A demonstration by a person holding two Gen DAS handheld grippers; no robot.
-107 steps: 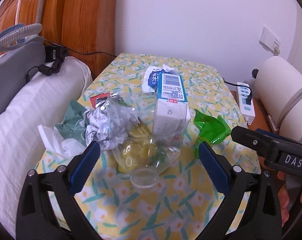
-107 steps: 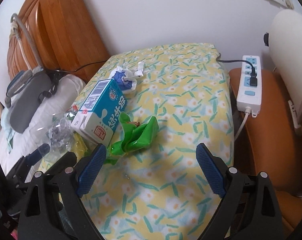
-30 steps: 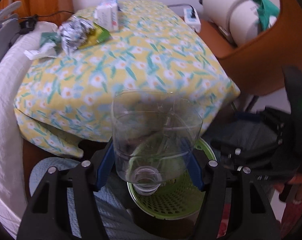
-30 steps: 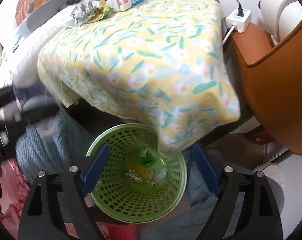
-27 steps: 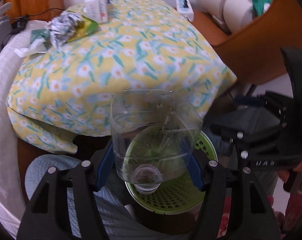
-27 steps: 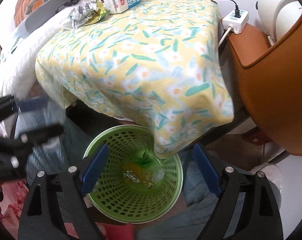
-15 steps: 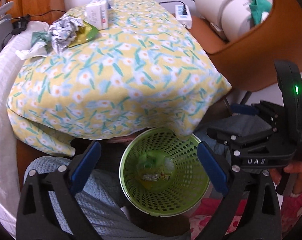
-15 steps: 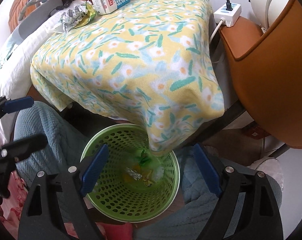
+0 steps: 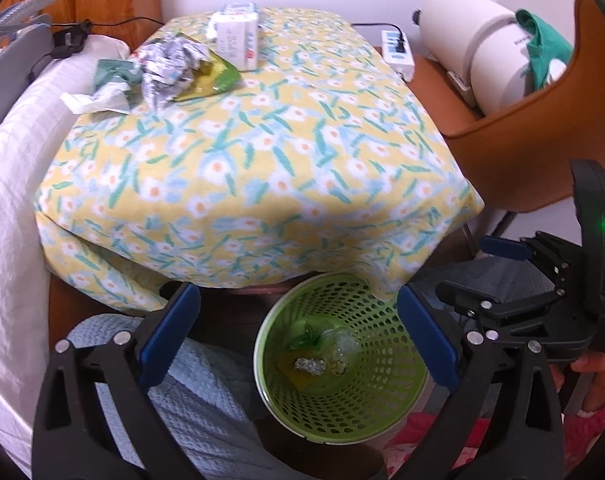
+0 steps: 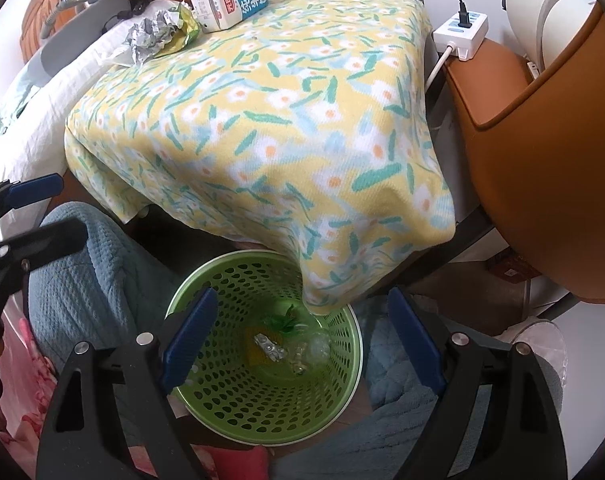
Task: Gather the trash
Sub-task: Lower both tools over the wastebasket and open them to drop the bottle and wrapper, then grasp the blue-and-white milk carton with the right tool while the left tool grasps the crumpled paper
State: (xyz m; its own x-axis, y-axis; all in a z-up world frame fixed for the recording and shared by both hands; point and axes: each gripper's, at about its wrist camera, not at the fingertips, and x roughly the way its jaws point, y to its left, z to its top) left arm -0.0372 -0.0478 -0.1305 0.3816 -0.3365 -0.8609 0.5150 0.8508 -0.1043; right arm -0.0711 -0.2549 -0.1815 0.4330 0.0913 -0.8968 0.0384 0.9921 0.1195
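A green mesh bin stands on the floor under the front edge of the table. Inside it lie a clear plastic bottle, a green wrapper and small bits. My left gripper is open and empty above the bin. My right gripper is open and empty above the bin too. On the flowered tablecloth at the far side lie a milk carton, crumpled foil on a yellow-green wrapper, and white tissue.
A white pillow lies left of the table. A brown chair with a white roll and a power strip is on the right. The person's blue-clad knees flank the bin.
My left gripper opened and the clear bottle dropped into the green bin. Both grippers have risen slightly, so more of the table shows.
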